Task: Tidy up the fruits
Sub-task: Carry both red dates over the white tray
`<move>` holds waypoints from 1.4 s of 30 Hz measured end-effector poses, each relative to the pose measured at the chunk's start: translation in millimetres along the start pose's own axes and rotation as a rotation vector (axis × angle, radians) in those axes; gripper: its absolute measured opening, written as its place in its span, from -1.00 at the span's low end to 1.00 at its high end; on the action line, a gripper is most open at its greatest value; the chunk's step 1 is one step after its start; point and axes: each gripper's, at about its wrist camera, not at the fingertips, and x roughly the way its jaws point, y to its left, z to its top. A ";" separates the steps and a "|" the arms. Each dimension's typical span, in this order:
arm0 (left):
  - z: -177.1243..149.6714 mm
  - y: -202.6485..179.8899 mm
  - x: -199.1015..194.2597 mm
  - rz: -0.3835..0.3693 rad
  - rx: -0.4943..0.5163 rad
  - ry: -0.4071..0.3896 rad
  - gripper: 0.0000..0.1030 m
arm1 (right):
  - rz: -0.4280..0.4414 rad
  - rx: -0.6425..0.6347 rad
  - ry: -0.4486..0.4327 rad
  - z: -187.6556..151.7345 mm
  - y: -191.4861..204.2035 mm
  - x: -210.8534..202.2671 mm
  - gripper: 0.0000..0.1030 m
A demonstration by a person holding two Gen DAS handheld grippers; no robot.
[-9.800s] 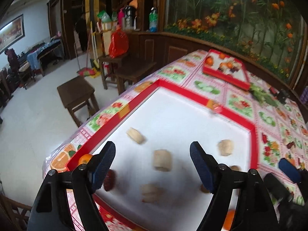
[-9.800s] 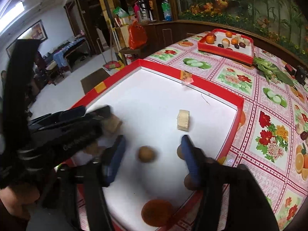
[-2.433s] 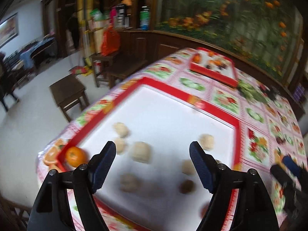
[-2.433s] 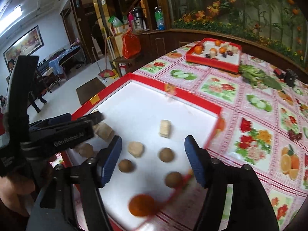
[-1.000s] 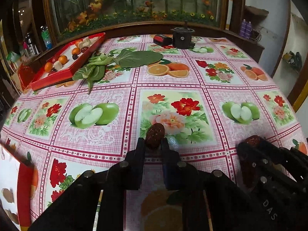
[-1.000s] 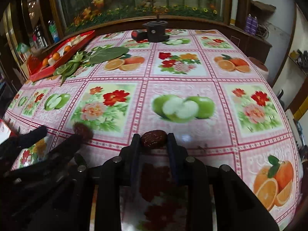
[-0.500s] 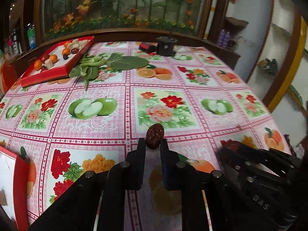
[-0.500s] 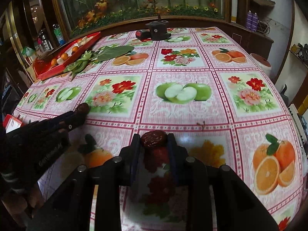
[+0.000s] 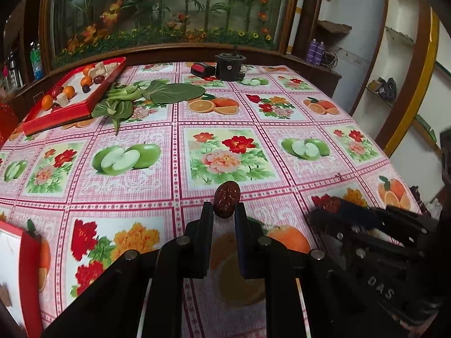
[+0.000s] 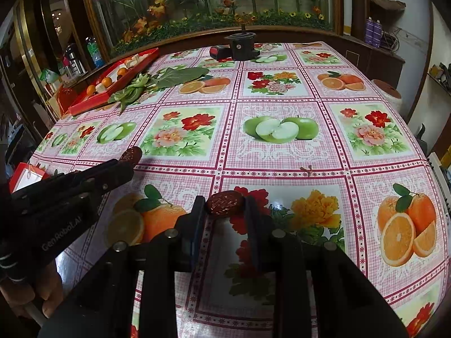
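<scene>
Left wrist view: the left gripper (image 9: 224,211) is pinched on a dark red date (image 9: 226,199), held upright between the tips of its two fingers, above the tablecloth (image 9: 135,202) printed with apples, oranges and flowers. At lower right the right gripper (image 9: 332,207) shows side-on, with a second date (image 9: 330,204) at its tip. Far back on the left lies a red tray (image 9: 56,112) holding oranges, pale chunks and dark fruits; leafy greens (image 9: 132,98) lie just beside its near right edge. A black round device (image 9: 229,66) stands at the far edge of the table. The corner of another red tray (image 9: 26,256) with a white floor shows at the lower left edge.

Right wrist view: the right gripper (image 10: 224,207) is clamped on its date (image 10: 224,202), which lies crosswise between the fingertips, above the cloth. To the left, the left gripper (image 10: 126,160) reaches in side-on with its date (image 10: 131,155) at the tip; a hand (image 10: 33,295) holds its handle at lower left. The far red tray (image 10: 112,84) and greens (image 10: 146,84) sit at upper left, well apart from both grippers.
</scene>
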 end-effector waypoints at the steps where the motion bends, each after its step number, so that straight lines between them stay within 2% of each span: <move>1: -2.1 -0.5 -3.3 -0.005 0.000 -0.001 -0.74 | 0.002 -0.002 -0.001 0.0 0.3 -0.2 -0.43; 9: -23.0 0.2 -47.5 -0.042 -0.010 -0.038 -0.74 | 0.020 -0.014 -0.015 -1.5 8.2 -10.2 -0.43; 23: -62.3 23.3 -124.8 -0.019 -0.057 -0.116 -0.74 | 0.066 -0.059 -0.074 -28.4 54.0 -73.5 -0.42; 29: -77.4 42.6 -153.1 0.055 -0.086 -0.142 -0.75 | 0.087 -0.085 -0.095 -43.0 78.8 -98.7 -0.42; 37: -91.6 72.2 -184.4 0.220 -0.143 -0.170 -0.75 | 0.143 -0.143 -0.121 -56.1 122.4 -120.9 -0.42; 42: -95.6 90.6 -193.1 0.299 -0.189 -0.176 -0.75 | 0.190 -0.193 -0.128 -62.9 156.1 -128.0 -0.42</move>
